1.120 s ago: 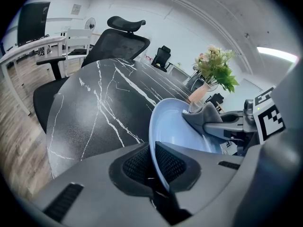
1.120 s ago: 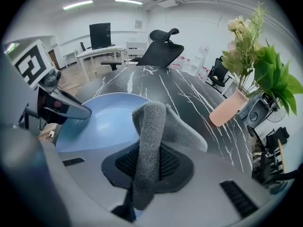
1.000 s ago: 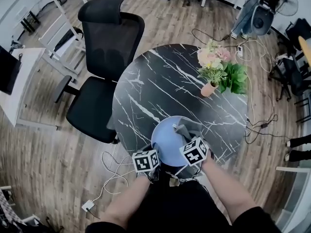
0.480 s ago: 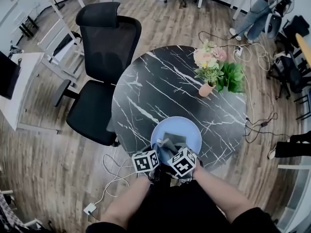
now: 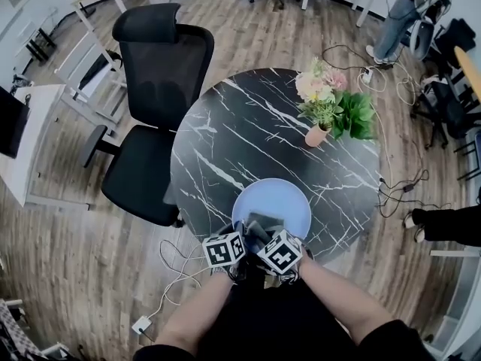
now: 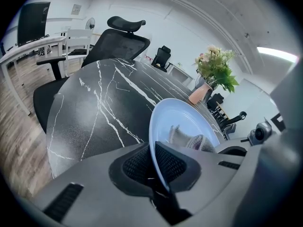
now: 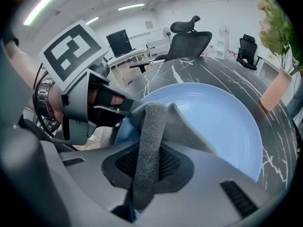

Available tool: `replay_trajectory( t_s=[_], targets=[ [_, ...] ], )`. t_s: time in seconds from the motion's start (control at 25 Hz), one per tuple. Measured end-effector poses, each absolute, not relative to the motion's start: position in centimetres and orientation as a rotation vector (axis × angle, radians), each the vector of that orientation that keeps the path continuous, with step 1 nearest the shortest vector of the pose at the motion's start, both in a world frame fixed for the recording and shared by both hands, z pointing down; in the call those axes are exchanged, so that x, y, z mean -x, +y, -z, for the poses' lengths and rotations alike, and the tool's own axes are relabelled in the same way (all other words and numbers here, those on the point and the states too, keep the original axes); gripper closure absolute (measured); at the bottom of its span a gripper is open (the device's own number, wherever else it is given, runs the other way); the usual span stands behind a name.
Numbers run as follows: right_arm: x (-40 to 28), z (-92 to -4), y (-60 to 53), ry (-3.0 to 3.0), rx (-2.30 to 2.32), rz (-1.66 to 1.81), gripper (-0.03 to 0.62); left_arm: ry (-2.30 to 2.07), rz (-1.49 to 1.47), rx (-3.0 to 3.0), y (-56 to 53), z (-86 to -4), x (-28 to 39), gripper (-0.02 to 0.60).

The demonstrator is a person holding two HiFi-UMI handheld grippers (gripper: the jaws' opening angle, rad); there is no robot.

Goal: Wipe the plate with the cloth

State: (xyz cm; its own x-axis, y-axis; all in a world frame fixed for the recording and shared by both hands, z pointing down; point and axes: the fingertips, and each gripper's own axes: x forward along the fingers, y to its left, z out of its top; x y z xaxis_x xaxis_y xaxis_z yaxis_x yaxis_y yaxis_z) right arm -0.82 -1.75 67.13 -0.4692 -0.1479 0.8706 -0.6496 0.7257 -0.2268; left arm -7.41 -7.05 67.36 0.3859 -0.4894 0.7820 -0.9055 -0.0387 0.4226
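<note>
The left gripper (image 6: 155,170) has its jaws nearly together, clamped on the near rim of the blue plate (image 5: 284,200), which is at the near edge of the dark marble surface (image 5: 248,134). The right gripper (image 7: 147,167) has its jaws pinched on the grey cloth (image 7: 156,122), which drapes over the plate's near side.
</note>
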Motion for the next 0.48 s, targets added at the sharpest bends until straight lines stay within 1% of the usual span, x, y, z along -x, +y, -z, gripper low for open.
replay_trajectory(
  t_s=[0.48],
  targets=[
    [-6.3, -67.6, -5.5, -1.868, -0.764, -0.552, 0.536, -1.230, -0.552, -1.689, -6.9, -67.5, 7.3, 0.531]
  ],
)
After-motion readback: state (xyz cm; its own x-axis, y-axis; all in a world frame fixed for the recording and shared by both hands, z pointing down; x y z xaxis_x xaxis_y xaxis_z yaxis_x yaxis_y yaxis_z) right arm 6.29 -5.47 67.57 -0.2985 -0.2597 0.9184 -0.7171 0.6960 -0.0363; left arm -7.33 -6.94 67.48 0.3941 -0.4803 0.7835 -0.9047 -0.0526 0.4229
